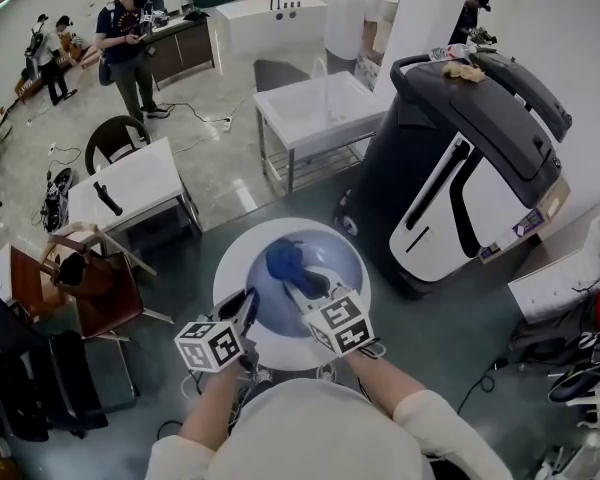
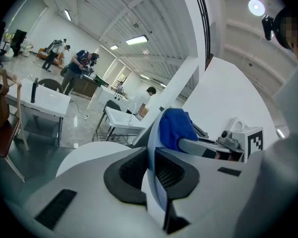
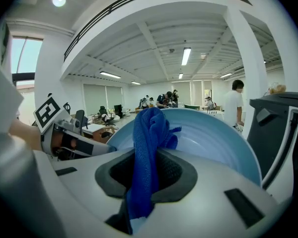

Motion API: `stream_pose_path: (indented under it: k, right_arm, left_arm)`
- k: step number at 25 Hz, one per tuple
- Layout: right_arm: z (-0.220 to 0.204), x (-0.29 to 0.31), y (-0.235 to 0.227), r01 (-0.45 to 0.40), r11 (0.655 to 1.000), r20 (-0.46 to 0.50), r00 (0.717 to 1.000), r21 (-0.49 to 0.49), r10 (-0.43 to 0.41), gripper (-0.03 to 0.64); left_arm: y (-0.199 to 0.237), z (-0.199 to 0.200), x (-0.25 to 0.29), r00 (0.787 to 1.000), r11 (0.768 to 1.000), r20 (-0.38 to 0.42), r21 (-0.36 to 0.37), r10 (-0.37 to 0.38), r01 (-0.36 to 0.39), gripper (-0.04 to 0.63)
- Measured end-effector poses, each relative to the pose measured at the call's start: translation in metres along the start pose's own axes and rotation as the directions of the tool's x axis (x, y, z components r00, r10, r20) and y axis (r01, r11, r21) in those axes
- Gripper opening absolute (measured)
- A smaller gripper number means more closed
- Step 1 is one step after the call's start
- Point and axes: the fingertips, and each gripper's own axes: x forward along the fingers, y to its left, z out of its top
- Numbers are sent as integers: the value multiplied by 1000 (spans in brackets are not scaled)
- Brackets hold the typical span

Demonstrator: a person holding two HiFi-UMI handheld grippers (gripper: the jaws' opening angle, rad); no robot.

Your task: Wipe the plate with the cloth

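Head view, centre frame: the pale blue plate (image 1: 332,251) sits over the round white table (image 1: 230,268), with the blue cloth (image 1: 283,258) bunched against its face. At lower left, the left gripper (image 1: 248,304) pinches the plate's near rim, jaws narrow, the rim standing edge-on between them. Just right of it, the right gripper (image 1: 300,286) is clamped on the cloth, holding it to the plate. Both forearms (image 1: 205,408) come up from bottom centre, grippers tipped slightly downward and converging.
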Motion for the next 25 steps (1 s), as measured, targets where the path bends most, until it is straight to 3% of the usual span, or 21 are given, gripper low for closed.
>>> stream_pose_path:
  k: [8,12,18,25]
  right_arm:
    - [-25,15,52,-178,982,-120,978,-68,169,92]
    - [-51,12,56,-214,973,-230,955,-90,189,91]
    - [-80,-1,11,-99,990,-332,941,-103,60,91]
    - [-68,-21,-66,135,988,-295,944,-69,-150,92]
  left_arm:
    - [11,22,-1,998,999,52,16,35,-36,44]
    - [22,37,-6,994,998,94,2,56,-57,44]
    - [35,48,-13,989,996,121,7,88,-89,44]
    - [31,28,-7,995,998,73,3,66,-66,44]
